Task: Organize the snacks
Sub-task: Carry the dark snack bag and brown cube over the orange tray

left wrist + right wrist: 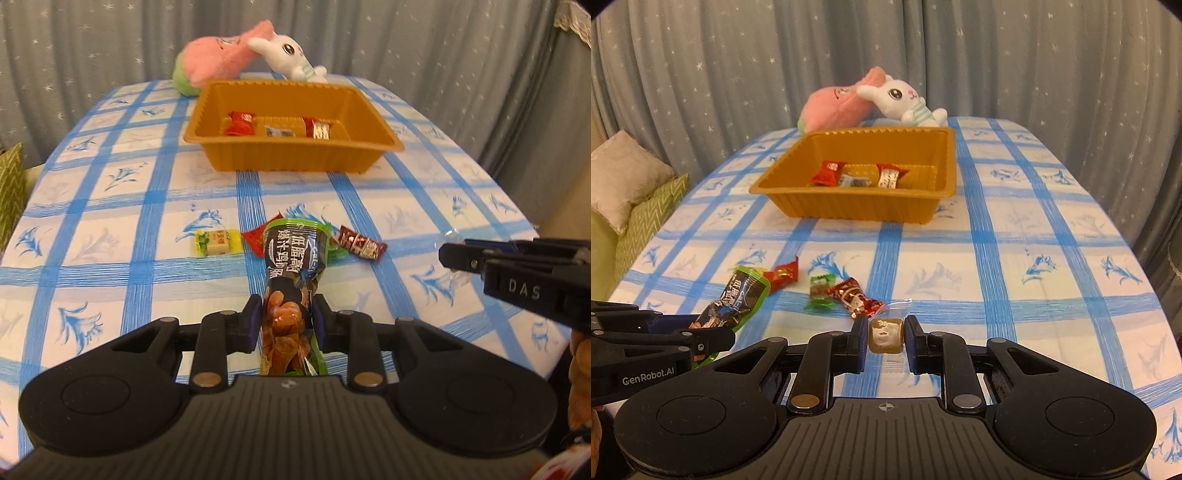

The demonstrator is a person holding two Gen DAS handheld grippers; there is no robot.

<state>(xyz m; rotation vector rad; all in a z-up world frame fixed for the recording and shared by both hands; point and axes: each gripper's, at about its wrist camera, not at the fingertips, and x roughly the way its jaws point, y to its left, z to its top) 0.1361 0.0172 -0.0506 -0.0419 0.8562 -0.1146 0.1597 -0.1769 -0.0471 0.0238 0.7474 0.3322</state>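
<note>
Left gripper (287, 325): jaws clamped on a long dark snack pouch with green trim (293, 266), which sticks out ahead of the fingers, lifted off the blue-checked tablecloth (147, 206). Right gripper (885, 338): closed on a small tan candy in clear wrap (885, 335), pads pressing both its sides.

Loose sweets on the cloth just beyond the claws: yellow candy (218, 242) ahead-left of the left gripper, red wrapper (782, 275), green-wrapped candy (820, 292), dark red foil candy (855, 297) directly ahead of the right gripper.

Orange tray (218, 147) farther ahead, well apart from both claws; three wrapped pieces lie inside. Behind it, pink plush (218, 55) and white rabbit plush (288, 51), touching.
</note>
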